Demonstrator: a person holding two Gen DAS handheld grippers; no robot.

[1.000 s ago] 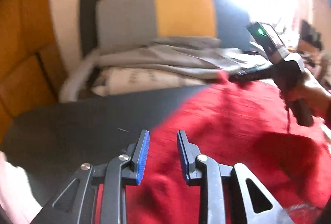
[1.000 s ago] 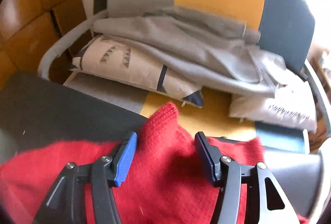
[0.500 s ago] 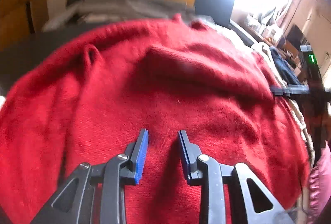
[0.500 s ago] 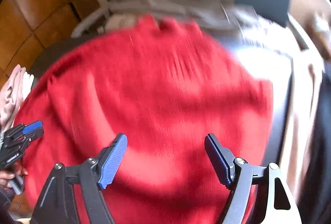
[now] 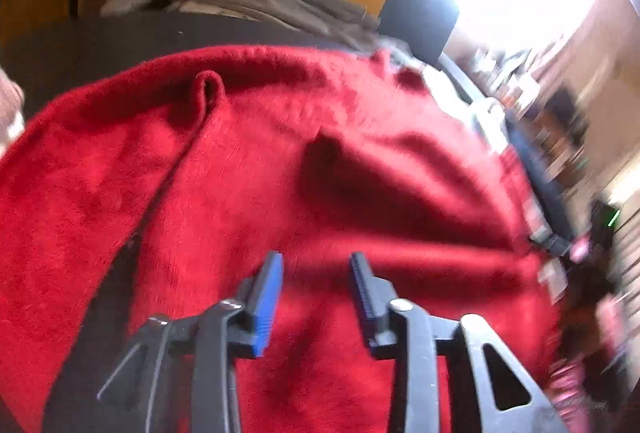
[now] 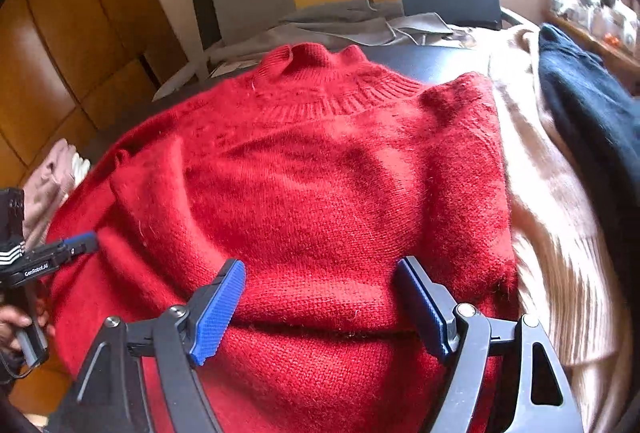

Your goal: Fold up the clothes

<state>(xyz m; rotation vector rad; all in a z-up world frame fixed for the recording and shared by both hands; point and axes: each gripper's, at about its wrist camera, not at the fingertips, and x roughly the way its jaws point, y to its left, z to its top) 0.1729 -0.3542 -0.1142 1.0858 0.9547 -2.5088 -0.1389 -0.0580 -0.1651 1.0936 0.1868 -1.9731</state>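
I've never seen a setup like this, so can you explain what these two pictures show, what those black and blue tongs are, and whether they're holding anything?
No robot here: a person holds a two-finger gripper in each hand, each with a camera looking along its fingers. One picture comes from the left gripper, the other from the right gripper. Both hover over a red sweater spread on a dark table. Beige and dark blue garments lie to its right, and a chair with grey clothes stands behind. The left gripper's jaws have just been opening. Both stand open and hold nothing. The left gripper also shows at the left edge of the right view.
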